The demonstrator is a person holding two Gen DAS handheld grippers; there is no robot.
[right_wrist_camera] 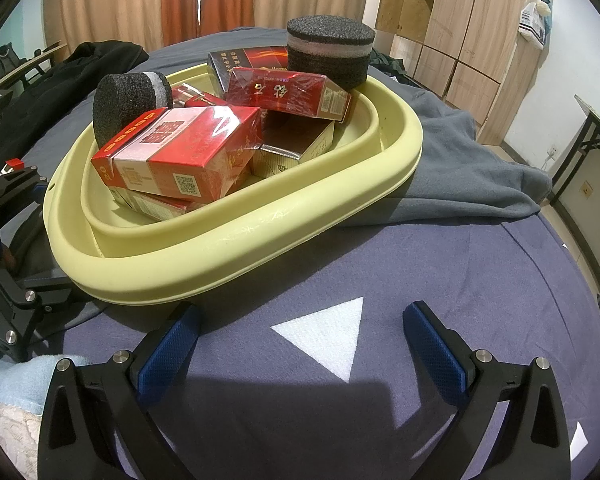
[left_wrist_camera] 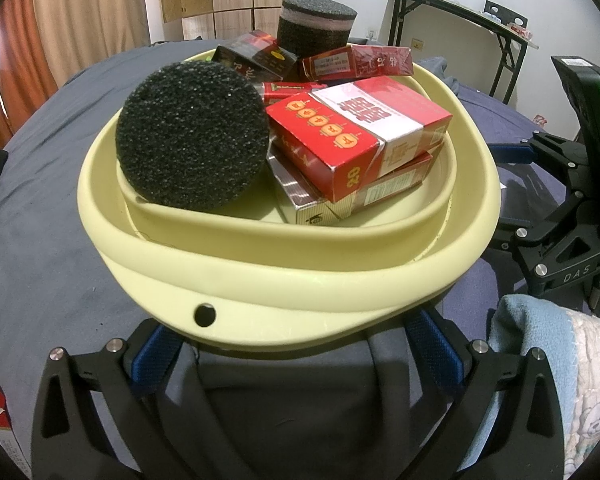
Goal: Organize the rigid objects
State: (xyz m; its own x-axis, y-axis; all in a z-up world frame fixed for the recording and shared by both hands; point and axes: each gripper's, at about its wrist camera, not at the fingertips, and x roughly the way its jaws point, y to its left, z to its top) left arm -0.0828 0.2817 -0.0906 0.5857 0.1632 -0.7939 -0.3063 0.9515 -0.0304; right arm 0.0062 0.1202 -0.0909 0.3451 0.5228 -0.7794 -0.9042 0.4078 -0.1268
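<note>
A: Nearest first. Right tool point(right_wrist_camera: 302, 332): blue-padded jaws spread wide, nothing between them, hovering over the dark blue bedsheet with a white triangle print point(right_wrist_camera: 328, 336). It sits just beside the near rim of the basin, apart from it.

B: Left tool point(left_wrist_camera: 291, 340)?

A: Also wide apart. The rim of the pale yellow collapsible soft-plastic basin point(left_wrist_camera: 259, 280) overhangs its blue pads. Whether the pads touch the basin's underside I cannot tell. No clamp on anything visible.

B: Basin contents, moving back?

A: On the bed, basin loaded. Front: red-and-white cigarette carton with lantern marks point(right_wrist_camera: 179, 152), lying tilted on a cream-and-silver carton point(left_wrist_camera: 340, 200). Beside it, a black foam disc on edge point(left_wrist_camera: 191, 136), leaning against the inner wall. Behind: a glossy red wrapped carton point(right_wrist_camera: 287, 92), a dark carton with flame print point(right_wrist_camera: 251, 60), then a black foam cylinder with a pale band point(right_wrist_camera: 330, 52), standing upright at the far rim.

B: Handling judgement?

A: Cartons: probably light, stiff-edged, film-wrapped, so likely slippery. Grip across the narrow faces, gently; they would crush. Foam pieces: very light, compressible, rough surface; good friction, grip across the diameter. Basin: folded walls look flexible; the thick rolled rim is the firmest hold, best with both tools on opposite sides, as the loose pile could slide.
</note>
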